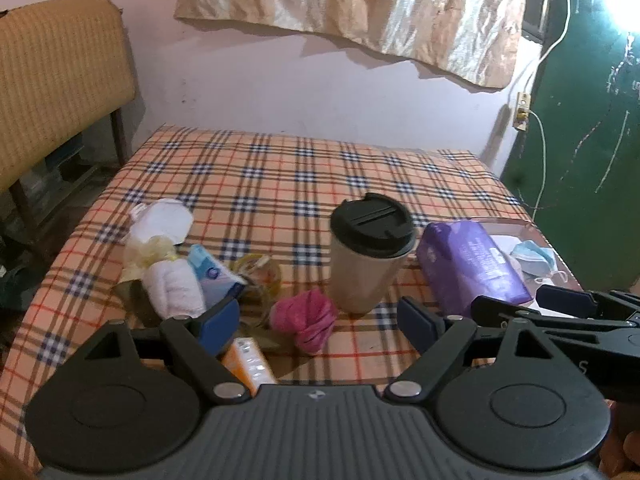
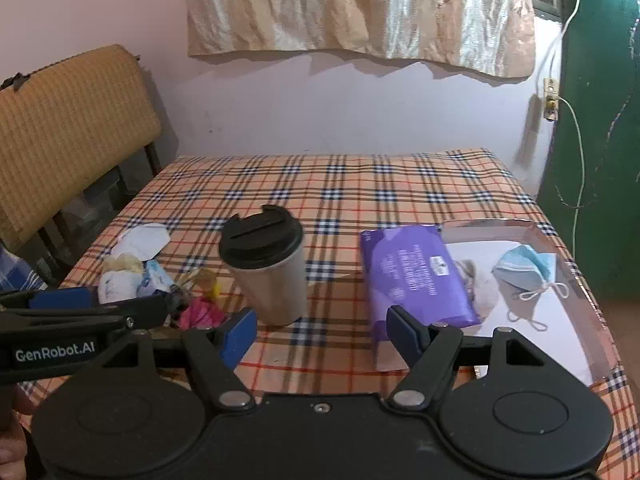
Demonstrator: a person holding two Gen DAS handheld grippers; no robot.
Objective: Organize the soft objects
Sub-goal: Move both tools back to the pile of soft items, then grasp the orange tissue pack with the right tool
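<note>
Cup as landmark: pink cloth just before it, tray with blue mask well to its right. Our left gripper and right gripper gape wide, empty. We should straddle the cloth squarely, avoiding the cup.

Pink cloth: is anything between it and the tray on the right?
Yes. The lidded cup stands just right of the pink cloth, and the purple pack lies against the tray's near-left edge.
</note>
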